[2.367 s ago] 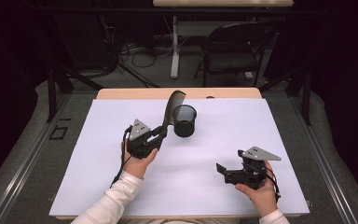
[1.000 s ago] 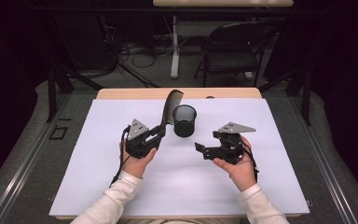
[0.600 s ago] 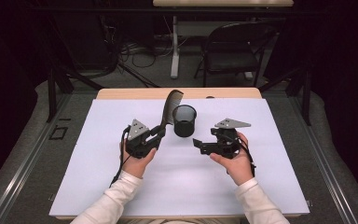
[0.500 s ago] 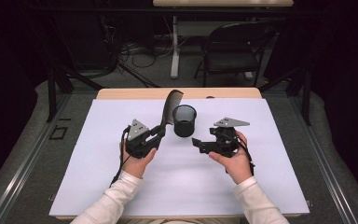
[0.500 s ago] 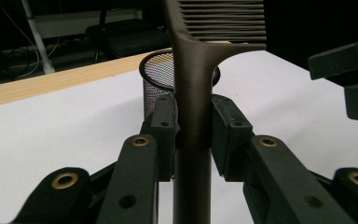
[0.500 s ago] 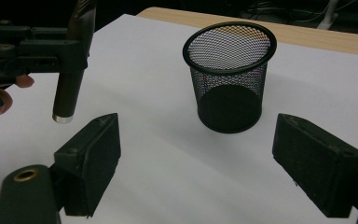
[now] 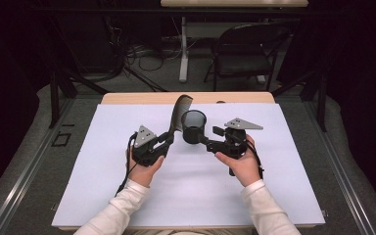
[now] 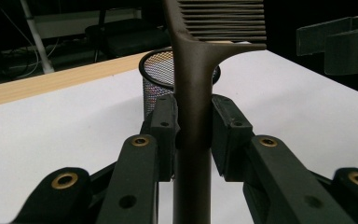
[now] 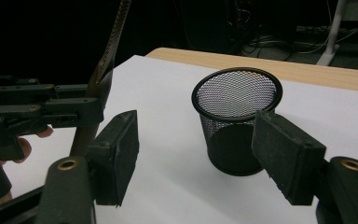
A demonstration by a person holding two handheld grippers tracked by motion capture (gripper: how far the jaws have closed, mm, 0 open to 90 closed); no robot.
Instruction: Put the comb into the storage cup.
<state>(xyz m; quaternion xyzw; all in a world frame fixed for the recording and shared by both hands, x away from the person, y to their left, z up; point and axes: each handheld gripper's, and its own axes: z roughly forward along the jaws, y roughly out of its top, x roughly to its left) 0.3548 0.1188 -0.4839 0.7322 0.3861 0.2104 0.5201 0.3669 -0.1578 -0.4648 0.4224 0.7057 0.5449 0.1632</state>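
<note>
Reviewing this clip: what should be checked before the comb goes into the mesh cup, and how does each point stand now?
1. Comb clamped in left gripper: ok, pads press its handle.
2. Mesh cup upright, mouth open: ok.
3. Cup steadied by right gripper: not ok; the jaws have just been closing, but the pads are not yet touching it.
4. Comb above the cup's mouth: not ok, it stands beside the cup.
5. Cup free of contents: cannot tell, its bottom is dark.
6. White sheet flat under cup: ok.
</note>
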